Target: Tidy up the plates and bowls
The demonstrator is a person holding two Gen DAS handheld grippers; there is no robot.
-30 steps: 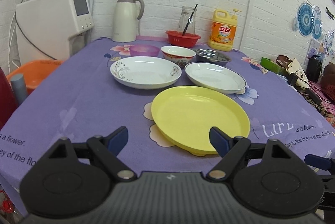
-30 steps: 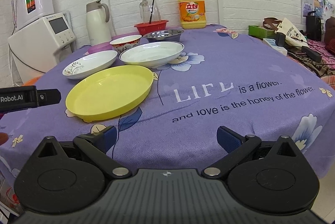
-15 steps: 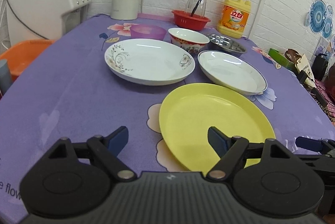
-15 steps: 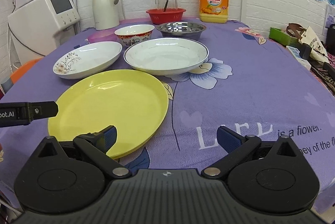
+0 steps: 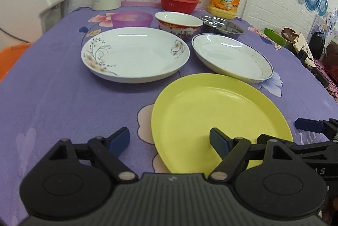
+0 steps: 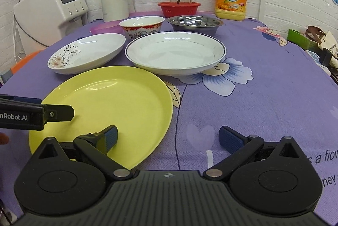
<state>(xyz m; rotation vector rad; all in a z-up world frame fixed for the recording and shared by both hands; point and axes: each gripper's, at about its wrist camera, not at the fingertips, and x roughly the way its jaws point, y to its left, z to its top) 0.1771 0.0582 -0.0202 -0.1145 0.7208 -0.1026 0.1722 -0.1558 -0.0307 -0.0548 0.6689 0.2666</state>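
While both tongs gape empty, left tongs (image 5: 169, 140) and right tongs (image 6: 168, 136) each straddle the yellow plate's (image 5: 213, 114) near rim; plate flat on desk (image 5: 63, 99), before two white plates.

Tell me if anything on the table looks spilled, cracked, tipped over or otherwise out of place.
Nothing stands out. The yellow plate, the flowered plate and the blue-rimmed plate all lie flat and apart on the purple cloth, the bowls behind them sit upright, and no spill or crack shows.
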